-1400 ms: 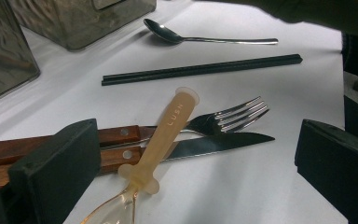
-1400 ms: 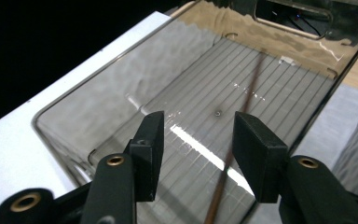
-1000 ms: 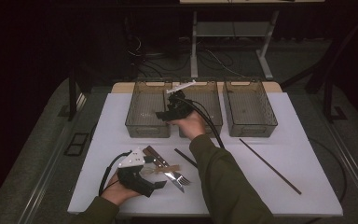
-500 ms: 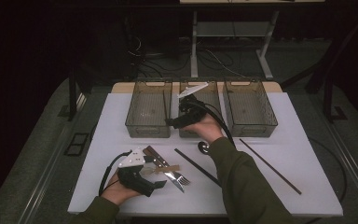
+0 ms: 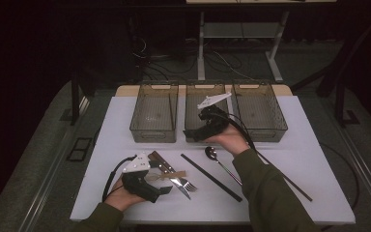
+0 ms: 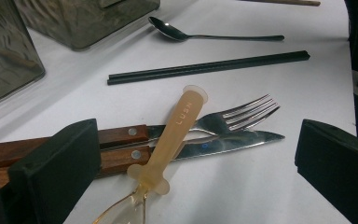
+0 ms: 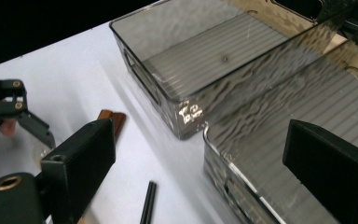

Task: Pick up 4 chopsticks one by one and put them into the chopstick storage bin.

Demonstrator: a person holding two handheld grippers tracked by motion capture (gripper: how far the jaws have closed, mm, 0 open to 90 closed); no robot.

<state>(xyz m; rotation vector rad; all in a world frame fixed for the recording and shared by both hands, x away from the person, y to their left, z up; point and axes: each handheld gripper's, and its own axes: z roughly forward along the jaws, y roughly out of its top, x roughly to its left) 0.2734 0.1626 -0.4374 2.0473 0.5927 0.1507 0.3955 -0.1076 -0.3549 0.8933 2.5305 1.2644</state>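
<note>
High view, step in hand: sorting cutlery from the white table into three smoked clear plastic bins; the right gripper hangs empty at the near edge of the middle bin, its jaws having just been opening with nothing between them.
High view, left gripper: the left gripper rests low at the near left, jaws spread around a small heap of cutlery, nothing clamped.
High view, other pieces: a steel spoon with a dark handle and a pair of black chopsticks lie near the middle; a second long dark stick runs to the near right.
High view, bins: the left bin and right bin flank the middle one, side by side at the far edge.
Left gripper view, task's thing: a translucent amber plastic spoon marked LUSN lies crosswise on top of a wood-handled steel fork and a wood-handled steel knife, between the wide-apart jaws but untouched.
Left gripper view, next move: I judge the jaws must close on the amber handle alone and lift it clear of the fork and knife beneath.
Right gripper view, tool: both black jaws stand wide apart above the corners of two bins, holding nothing.
Right gripper view, next move: likely a swing back to the near side for another piece.
</note>
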